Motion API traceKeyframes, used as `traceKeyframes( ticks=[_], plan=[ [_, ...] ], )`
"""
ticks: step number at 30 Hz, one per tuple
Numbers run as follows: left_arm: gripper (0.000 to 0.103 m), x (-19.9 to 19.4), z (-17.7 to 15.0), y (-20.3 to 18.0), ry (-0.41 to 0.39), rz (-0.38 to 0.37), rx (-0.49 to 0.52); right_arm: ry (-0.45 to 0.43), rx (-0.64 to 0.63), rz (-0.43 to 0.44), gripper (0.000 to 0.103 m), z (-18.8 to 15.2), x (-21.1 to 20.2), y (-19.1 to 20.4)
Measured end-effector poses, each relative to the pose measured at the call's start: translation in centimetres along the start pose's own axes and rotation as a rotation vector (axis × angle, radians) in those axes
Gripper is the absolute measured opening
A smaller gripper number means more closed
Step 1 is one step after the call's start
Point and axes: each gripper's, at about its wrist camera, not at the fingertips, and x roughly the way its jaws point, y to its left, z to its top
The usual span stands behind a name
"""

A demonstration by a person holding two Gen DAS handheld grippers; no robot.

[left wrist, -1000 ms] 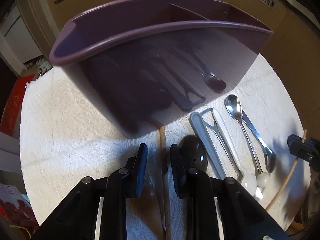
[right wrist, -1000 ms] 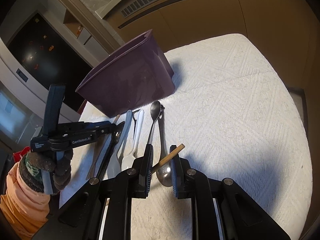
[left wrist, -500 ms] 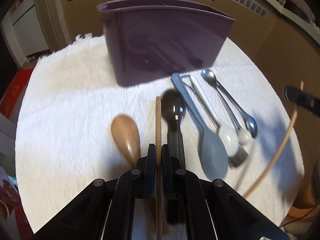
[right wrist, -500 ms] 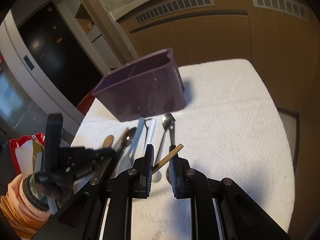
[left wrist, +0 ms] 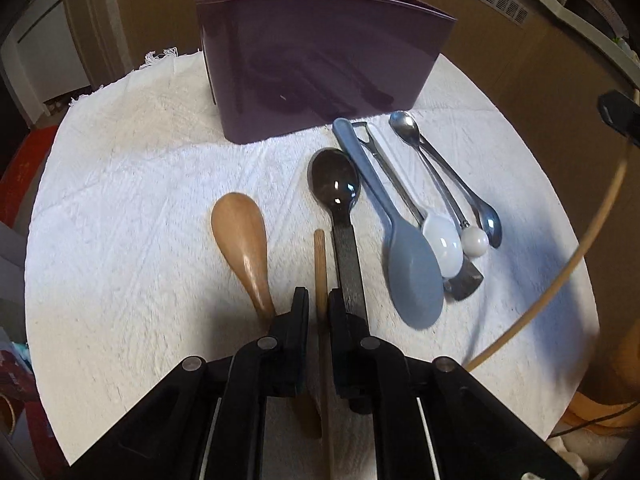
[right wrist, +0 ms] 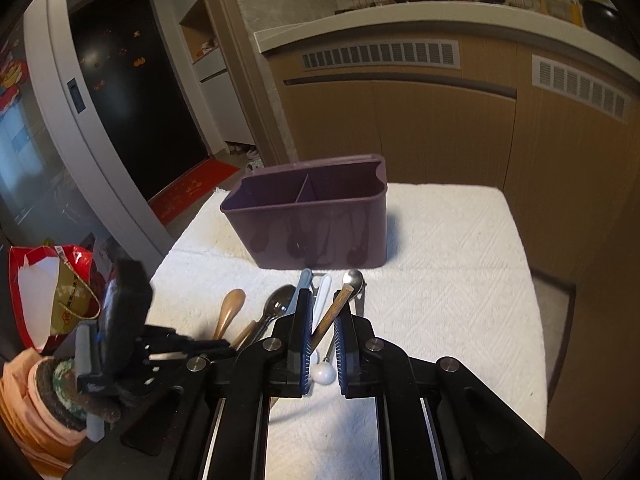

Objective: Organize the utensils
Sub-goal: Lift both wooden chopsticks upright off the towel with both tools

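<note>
A purple two-compartment holder stands on the white cloth. In front of it lie a wooden spoon, a dark spoon, a grey-blue spoon, a white spoon and metal spoons. My left gripper is shut on a wooden chopstick, held above the cloth. My right gripper is shut on another wooden chopstick, above the utensil row; this stick curves along the right in the left wrist view.
The cloth-covered table ends near wooden cabinets behind and to the right. A red bag sits on the floor at left. My left gripper also shows in the right wrist view.
My left gripper has shut on the chopstick and pulled back from the holder, lifting it. My right gripper has risen and drawn back with its chopstick.
</note>
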Motion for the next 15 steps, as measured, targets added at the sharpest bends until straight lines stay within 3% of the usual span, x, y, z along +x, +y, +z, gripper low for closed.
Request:
traceKeyframes(
  ticks=[5,6,8,9,10,13,14,15],
  plan=[
    [0.015,0.7,1.6,-0.7,0.074,0.033,0.065,-0.004,-0.02,-0.028,0.01,0.1,-0.6,-0.2],
    [0.024,0.9,1.9,-1.1,0.093,0.027,0.092,-0.001,-0.017,-0.031,0.01,0.1,-0.5,-0.4],
    [0.055,1.2,2.1,-1.8,0.123,-0.028,0.117,0.003,-0.012,-0.03,0.01,0.1,-0.4,-0.8],
    [0.079,1.5,2.1,-2.4,0.143,-0.07,0.131,0.004,-0.01,-0.027,0.01,0.1,-0.3,-0.9],
    [0.087,1.7,1.9,-2.9,0.145,-0.074,0.144,0.004,-0.009,-0.024,0.01,0.1,-0.2,-1.0],
    [0.083,1.9,1.4,-4.1,0.086,-0.003,0.159,0.0,-0.004,-0.013,0.01,0.1,0.0,-1.1],
    [0.079,1.6,1.3,-3.9,0.059,-0.006,0.148,-0.001,-0.003,-0.009,0.01,0.0,-0.1,-1.1],
    [0.068,1.3,1.3,-3.5,0.035,-0.01,0.125,-0.003,-0.004,-0.006,0.01,0.0,-0.2,-1.1]
  ],
)
